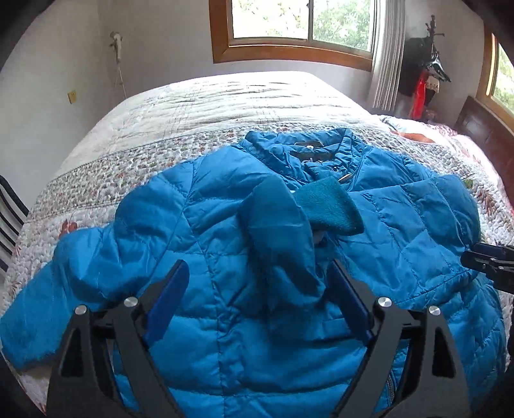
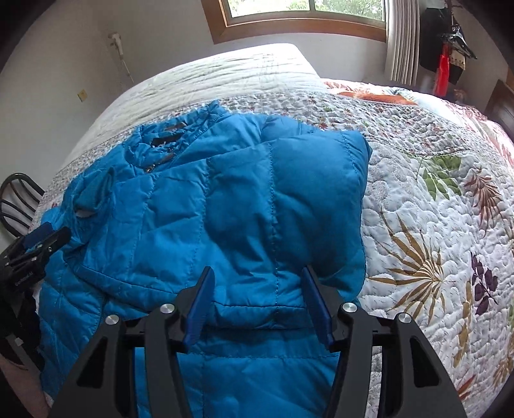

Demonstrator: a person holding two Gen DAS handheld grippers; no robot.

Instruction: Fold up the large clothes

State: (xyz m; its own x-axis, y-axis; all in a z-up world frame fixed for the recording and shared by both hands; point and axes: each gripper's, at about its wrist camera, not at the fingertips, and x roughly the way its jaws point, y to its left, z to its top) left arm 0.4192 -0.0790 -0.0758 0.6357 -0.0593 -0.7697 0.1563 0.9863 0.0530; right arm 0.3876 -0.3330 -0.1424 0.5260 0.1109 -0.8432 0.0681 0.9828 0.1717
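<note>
Blue puffer jacket lies face up across the quilted floral bedspread, collar toward the window. Both sleeves are folded in over the chest; their cuffs meet near the centre, just below the collar. In the right wrist view the jacket fills the left and middle of the bed, with one folded sleeve lying along its right edge, and bare bedspread beyond.

My left gripper hangs over the jacket's midsection, jaws spread wide, nothing between the blue pads. My right gripper hangs over the lower part of the folded sleeve, jaws likewise apart and gripping nothing; fabric lies beneath the pads, whether they touch it I cannot tell.

Each gripper shows at the edge of the other's view: the right gripper at the jacket's right side, the left one at its left side
</note>
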